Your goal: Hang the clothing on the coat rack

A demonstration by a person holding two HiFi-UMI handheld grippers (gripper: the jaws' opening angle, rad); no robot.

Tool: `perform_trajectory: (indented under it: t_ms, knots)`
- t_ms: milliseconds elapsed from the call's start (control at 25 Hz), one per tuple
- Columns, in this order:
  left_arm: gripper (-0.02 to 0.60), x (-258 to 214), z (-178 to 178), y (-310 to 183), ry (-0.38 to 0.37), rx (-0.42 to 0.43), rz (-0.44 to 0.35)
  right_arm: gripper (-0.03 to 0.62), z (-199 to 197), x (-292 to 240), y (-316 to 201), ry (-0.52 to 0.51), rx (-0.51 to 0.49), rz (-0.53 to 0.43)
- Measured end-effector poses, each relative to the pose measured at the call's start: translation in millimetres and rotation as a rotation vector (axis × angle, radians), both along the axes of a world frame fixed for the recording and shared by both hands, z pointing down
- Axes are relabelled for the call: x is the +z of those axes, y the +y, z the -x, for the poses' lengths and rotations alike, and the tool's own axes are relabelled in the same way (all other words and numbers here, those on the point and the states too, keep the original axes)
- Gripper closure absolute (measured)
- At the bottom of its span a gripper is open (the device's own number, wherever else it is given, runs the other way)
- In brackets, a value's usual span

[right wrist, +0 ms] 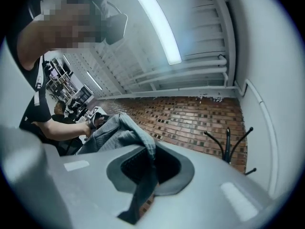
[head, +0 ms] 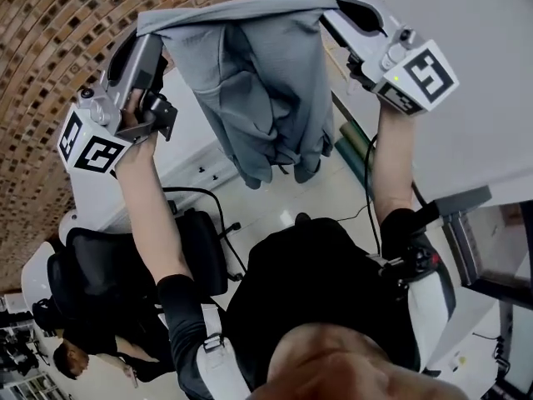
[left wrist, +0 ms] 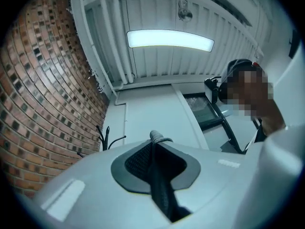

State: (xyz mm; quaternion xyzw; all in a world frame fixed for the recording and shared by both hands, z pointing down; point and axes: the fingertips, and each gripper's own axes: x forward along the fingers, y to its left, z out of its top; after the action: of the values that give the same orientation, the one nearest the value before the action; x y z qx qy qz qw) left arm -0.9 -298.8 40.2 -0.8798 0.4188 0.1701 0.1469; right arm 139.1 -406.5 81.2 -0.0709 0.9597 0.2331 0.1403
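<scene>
Clothing [head: 266,82] stretched aloft for hanging

Grey fabric is held high and hangs in loose folds, pinched at its upper edge on both sides. The left gripper [head: 151,44] is clamped tight on a thin fold of the cloth, and the right gripper [head: 331,11] is likewise closed on a thicker bunch. The edge is drawn out between them, presumably so that it can be laid over a hook without sagging. The coat rack [right wrist: 229,146], seen as black prongs beside the brick wall [head: 50,40], is well apart from the clothing. Its visible prongs are bare.
</scene>
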Motion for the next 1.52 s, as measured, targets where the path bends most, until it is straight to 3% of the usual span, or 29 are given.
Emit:
perform_trajectory:
  t_ms: [360, 520, 840, 1080, 1200, 1320, 1520]
  knots:
    - [0.558, -6, -34, -107, -0.04, 0.09, 0.027, 0.585, -53, -15, -90, -0.035, 0.145, 0.085]
    - [0.558, -6, -20, -132, -0.078, 0.068, 0.021, 0.585, -51, -18, -105, -0.059, 0.211, 0.109]
    - [0.558, -25, -10, -185, -0.103, 0.197, -0.017, 0.585, -51, -41, -137, -0.077, 0.396, 0.088]
    - [0.558, -19, -1, -210, -0.104, 0.226, -0.021, 0.585, -48, -35, -151, -0.092, 0.466, 0.106]
    - [0.558, -7, 1, -230, -0.1, 0.201, 0.003, 0.585, -49, -24, -167, -0.092, 0.477, 0.127]
    - [0.558, -8, 2, -246, -0.144, 0.141, -0.006, 0.585, -51, -29, -186, -0.121, 0.467, 0.129]
    - [0.558, -45, 22, -286, -0.205, -0.085, -0.122, 0.584, -43, -76, -226, -0.232, 0.404, 0.064]
